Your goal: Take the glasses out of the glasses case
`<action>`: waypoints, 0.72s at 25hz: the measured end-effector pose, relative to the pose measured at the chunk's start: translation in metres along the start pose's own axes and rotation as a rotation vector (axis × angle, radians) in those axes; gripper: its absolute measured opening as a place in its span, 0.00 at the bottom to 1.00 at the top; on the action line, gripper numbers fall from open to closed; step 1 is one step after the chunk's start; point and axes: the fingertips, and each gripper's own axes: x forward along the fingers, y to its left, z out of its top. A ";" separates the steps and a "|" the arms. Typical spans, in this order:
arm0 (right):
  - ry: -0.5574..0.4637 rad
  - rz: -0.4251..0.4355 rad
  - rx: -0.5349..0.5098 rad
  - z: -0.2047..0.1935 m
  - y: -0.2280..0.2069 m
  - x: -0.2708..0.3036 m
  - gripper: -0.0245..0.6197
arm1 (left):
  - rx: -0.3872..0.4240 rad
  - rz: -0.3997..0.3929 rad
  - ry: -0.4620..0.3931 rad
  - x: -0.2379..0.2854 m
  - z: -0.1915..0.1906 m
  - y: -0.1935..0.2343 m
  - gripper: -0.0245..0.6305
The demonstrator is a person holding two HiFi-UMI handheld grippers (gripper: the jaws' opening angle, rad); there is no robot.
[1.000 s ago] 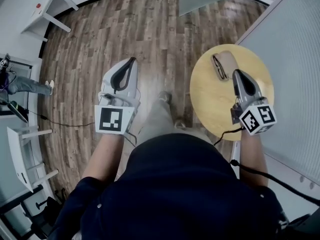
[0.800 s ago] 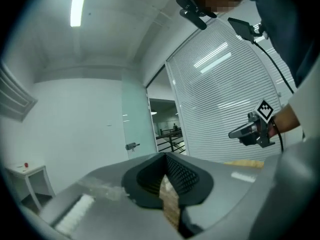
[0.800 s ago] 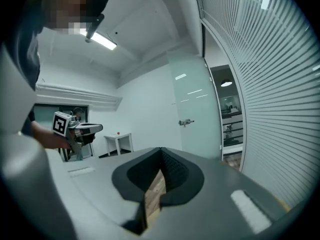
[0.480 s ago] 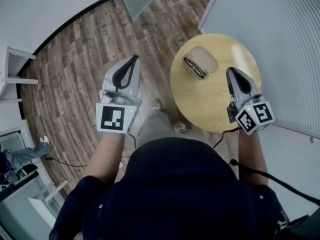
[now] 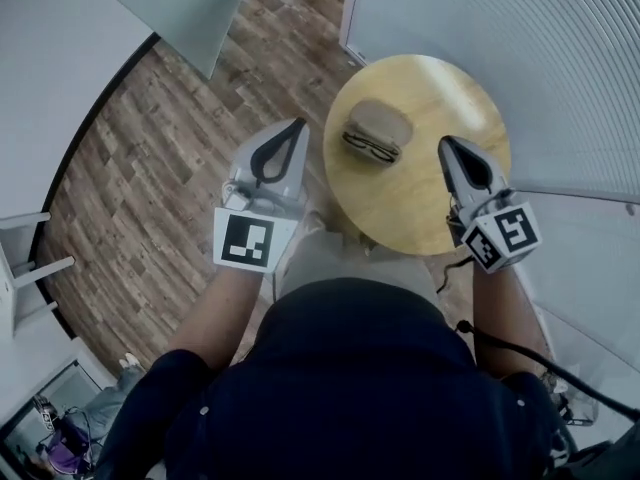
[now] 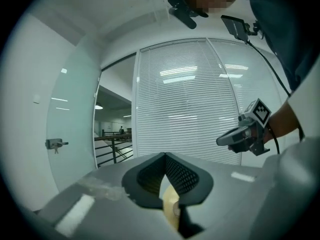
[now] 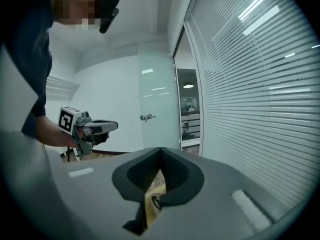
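A tan glasses case lies on the round wooden table, left of its middle. Dark-framed glasses rest along the case's near side; I cannot tell how far the lid is open. My left gripper hangs over the floor just left of the table's rim, jaws shut and empty, level with the case. My right gripper is over the table, to the right of the glasses, also shut on nothing. In the left gripper view its closed tips face the blinds, and the right gripper shows at the right.
Slatted blinds close off the space behind and right of the table. A frosted glass door stands at the upper left over the wood floor. A black cable trails from the right gripper. White furniture legs are at far left.
The head view has swung round, so the table now sits straight ahead. My left gripper has travelled right to the table's rim. The right gripper has shifted slightly nearer the glasses. Both stay shut.
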 end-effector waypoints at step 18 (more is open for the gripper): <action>0.072 0.031 0.065 -0.058 -0.014 0.058 0.05 | -0.045 -0.064 0.040 0.063 -0.036 0.000 0.05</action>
